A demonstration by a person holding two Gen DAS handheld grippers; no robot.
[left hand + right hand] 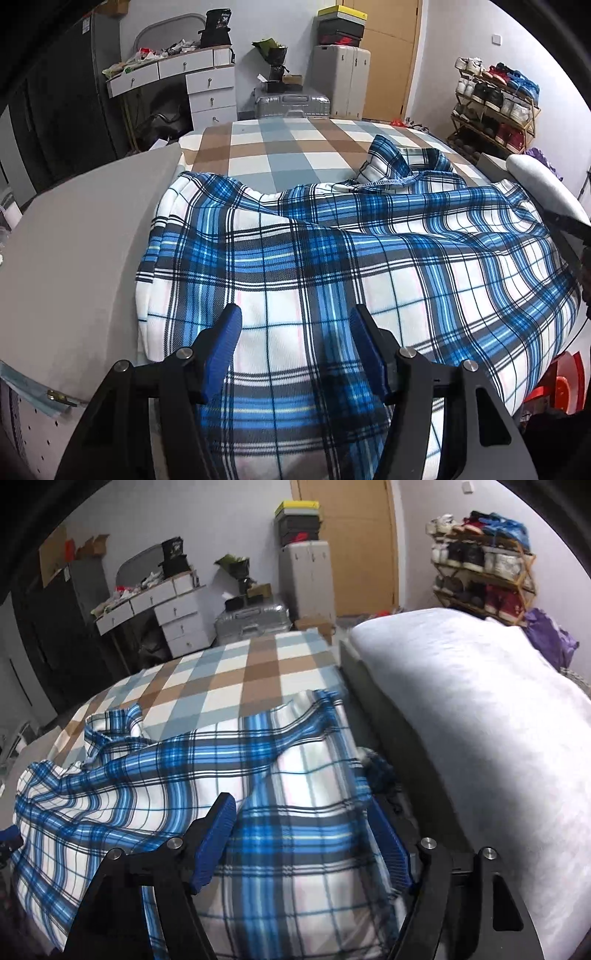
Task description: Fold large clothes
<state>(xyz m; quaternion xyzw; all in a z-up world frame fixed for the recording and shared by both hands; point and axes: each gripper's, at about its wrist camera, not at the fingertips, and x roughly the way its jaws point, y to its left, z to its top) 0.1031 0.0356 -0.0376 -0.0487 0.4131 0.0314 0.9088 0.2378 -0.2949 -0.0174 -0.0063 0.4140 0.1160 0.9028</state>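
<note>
While plaid shirt [295, 240] lies rumpled right ahead of both tools, folding looks barely begun: left gripper [295, 347] and right gripper [301, 843] gape wide, holding nothing.

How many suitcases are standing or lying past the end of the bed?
2. A tall pale suitcase stands upright by the wooden door; a silver suitcase lies flat in front of it, at the foot of the bed. Others may be hidden behind.

Left tongs [295, 317] spread — above plaid garment [369, 251].
</note>
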